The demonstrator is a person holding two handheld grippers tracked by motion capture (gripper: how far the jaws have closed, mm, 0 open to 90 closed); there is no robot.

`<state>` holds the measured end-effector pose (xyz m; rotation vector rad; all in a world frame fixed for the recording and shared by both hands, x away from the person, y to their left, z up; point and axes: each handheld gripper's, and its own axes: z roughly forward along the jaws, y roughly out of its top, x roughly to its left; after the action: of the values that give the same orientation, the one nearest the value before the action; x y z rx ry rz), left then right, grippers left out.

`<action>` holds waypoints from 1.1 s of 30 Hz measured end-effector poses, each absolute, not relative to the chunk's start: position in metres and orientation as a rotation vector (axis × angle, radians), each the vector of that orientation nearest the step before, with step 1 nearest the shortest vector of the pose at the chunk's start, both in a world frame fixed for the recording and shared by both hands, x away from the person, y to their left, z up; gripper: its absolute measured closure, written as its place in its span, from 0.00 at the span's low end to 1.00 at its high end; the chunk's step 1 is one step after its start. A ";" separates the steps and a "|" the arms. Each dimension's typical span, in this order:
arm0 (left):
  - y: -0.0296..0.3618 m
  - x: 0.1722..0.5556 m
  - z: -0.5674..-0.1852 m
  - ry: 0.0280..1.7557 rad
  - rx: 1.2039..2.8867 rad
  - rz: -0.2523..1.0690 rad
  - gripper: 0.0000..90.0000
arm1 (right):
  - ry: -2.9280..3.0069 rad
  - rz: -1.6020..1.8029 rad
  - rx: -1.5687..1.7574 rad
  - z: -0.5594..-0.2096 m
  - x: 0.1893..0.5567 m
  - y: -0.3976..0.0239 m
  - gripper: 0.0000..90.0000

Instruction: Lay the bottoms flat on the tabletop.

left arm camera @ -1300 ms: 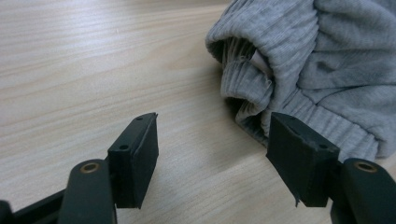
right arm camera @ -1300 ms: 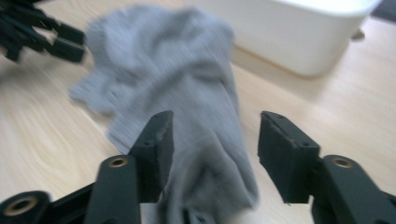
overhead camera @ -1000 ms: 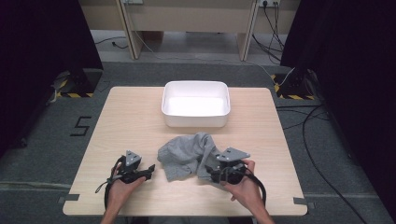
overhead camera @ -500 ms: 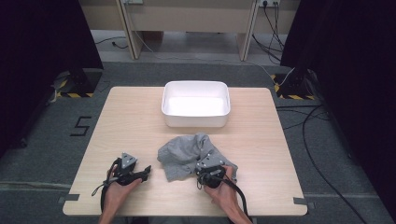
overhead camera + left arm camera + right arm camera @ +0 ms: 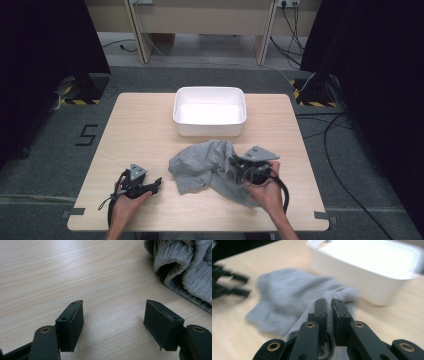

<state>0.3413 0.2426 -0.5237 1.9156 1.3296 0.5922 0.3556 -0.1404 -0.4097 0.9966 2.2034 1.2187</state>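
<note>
A crumpled grey cloth (image 5: 207,162) lies on the wooden table (image 5: 140,130) in front of a white tub (image 5: 210,111). My right gripper (image 5: 236,170) is at the cloth's right side. Its jaws have just been closing and now pinch a fold of the grey cloth (image 5: 294,297), lifted slightly; the white tub (image 5: 367,267) stands behind. My left gripper (image 5: 156,184) rests low near the table's front left, open, with bare wood between its fingertips (image 5: 72,322). The cloth's ribbed edge (image 5: 180,267) lies just beyond it to the right.
The table's front edge is close to both hands. Dark curtains and cables on the floor surround the table. A wooden bench stands beyond the far edge.
The right gripper dipped toward the front of the cloth, then moved up and right with a fold of cloth pinched between its jaws. The left gripper stayed put.
</note>
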 end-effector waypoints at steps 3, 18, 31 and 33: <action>0.243 0.341 -0.524 1.329 1.916 0.592 0.34 | 2.144 1.202 1.062 -0.407 0.367 -0.169 0.93; 0.243 0.341 -0.524 1.329 1.918 0.592 0.34 | 2.140 1.080 1.302 -0.455 0.402 -0.228 0.61; 0.242 0.340 -0.524 1.325 1.921 0.589 0.34 | 2.283 1.218 1.030 -0.439 0.379 -0.152 0.46; 0.242 0.340 -0.524 1.325 1.921 0.589 0.34 | 2.342 1.211 0.956 -0.445 0.378 -0.129 0.45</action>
<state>0.3404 0.2416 -0.5236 1.9214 1.3253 0.5887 0.3776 -0.1292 -0.4449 0.9558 2.3423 1.2113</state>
